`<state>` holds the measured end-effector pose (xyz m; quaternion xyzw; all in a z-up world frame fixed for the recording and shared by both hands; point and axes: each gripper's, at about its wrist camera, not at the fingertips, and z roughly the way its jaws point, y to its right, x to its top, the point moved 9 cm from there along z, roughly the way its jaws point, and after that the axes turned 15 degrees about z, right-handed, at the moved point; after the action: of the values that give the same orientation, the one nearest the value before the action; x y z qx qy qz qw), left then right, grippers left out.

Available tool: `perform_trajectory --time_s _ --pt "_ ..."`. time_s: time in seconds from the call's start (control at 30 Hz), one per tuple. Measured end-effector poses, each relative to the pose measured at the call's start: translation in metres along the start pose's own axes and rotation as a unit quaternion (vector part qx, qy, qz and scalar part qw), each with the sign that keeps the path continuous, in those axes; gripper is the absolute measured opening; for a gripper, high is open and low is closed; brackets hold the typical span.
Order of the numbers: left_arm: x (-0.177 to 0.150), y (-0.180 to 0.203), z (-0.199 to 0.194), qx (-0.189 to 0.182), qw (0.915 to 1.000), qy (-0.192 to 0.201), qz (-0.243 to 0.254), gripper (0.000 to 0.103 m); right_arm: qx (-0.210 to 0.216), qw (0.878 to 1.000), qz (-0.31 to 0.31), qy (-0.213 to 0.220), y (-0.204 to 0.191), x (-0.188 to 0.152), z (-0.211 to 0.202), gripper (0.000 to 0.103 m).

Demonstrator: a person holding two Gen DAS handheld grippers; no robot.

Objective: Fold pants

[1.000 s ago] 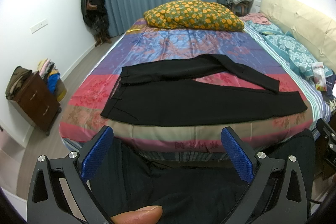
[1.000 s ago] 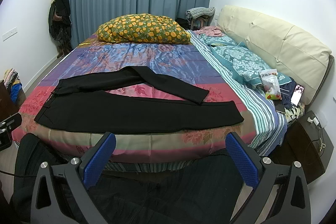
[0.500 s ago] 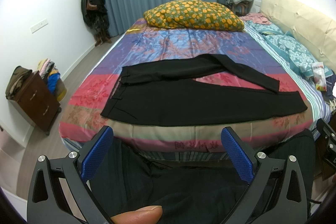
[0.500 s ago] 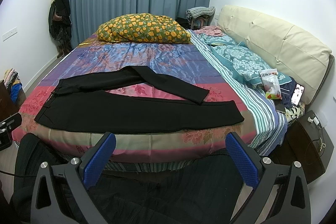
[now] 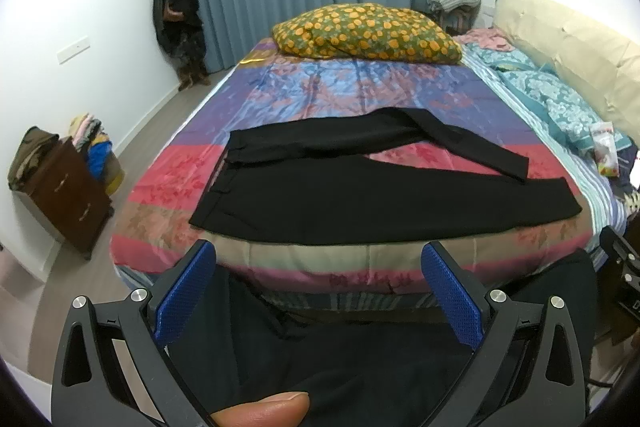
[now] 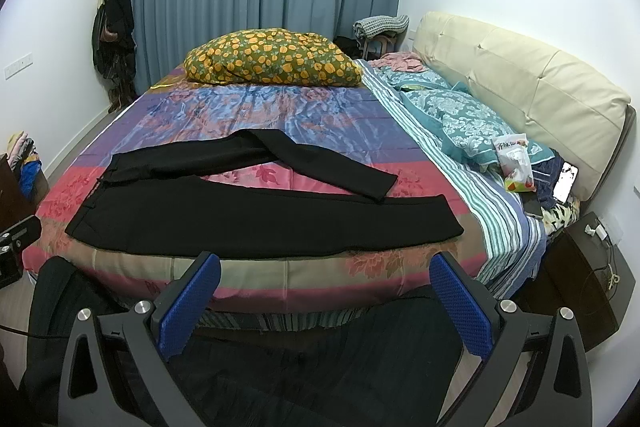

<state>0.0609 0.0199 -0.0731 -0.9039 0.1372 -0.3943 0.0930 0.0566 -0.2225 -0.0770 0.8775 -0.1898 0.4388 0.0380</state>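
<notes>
Black pants (image 5: 360,195) lie flat on the near part of the bed, waistband at the left, legs running right. The near leg lies straight; the far leg bends and crosses toward it near the hem. They also show in the right wrist view (image 6: 260,219). My left gripper (image 5: 318,267) is open and empty, held in front of the bed's near edge, below the pants. My right gripper (image 6: 324,275) is open and empty, also short of the bed edge.
The bed (image 5: 360,91) has a colourful floral cover, an orange-flowered pillow (image 5: 366,33) at the far end, teal bedding (image 6: 456,115) and a cream headboard (image 6: 520,75) at the right. A snack bag (image 6: 516,163) and phone lie there. A brown nightstand (image 5: 68,195) stands left, another (image 6: 580,279) right.
</notes>
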Motion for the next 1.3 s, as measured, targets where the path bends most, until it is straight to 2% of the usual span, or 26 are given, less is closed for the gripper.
perform_trajectory --time_s 1.3 --pt "0.0042 0.0011 0.0001 0.0 1.0 -0.002 0.001 0.103 0.001 1.0 0.001 0.0 0.0012 -0.0001 0.0 0.103"
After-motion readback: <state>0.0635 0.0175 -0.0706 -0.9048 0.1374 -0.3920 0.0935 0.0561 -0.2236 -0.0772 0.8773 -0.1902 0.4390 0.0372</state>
